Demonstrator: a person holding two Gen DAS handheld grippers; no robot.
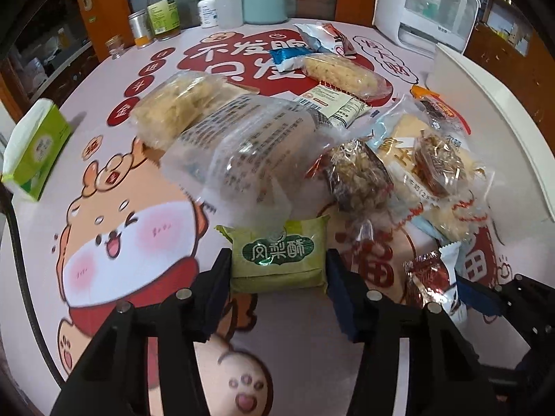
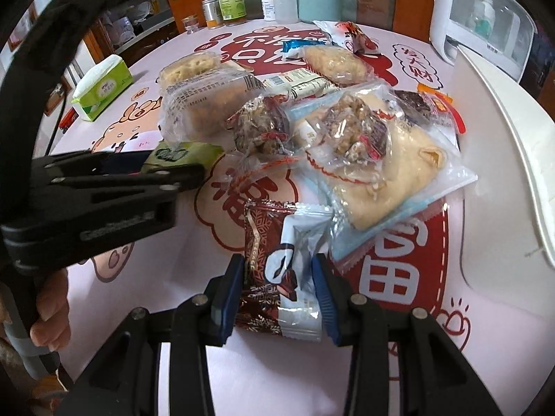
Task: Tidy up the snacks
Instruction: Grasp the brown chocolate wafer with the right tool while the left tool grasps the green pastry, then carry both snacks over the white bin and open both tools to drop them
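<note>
A pile of wrapped snacks [image 1: 263, 145] lies on the round table with a cartoon cloth [image 1: 138, 235]. My left gripper [image 1: 277, 270] is shut on a green pineapple-cake packet [image 1: 277, 256] at the pile's near edge; it also shows in the right wrist view [image 2: 180, 156]. My right gripper [image 2: 277, 277] is shut on a red-and-white snack packet [image 2: 281, 267], which also shows in the left wrist view [image 1: 433, 280]. Clear-wrapped nut clusters [image 2: 350, 128] and a pale pastry bag [image 2: 392, 173] lie just beyond it.
A white tray or box [image 2: 503, 145] stands at the right. A green tissue pack [image 1: 34, 149] sits at the left edge. Bottles and jars [image 1: 163, 10] and a white appliance [image 1: 426, 7] stand at the back.
</note>
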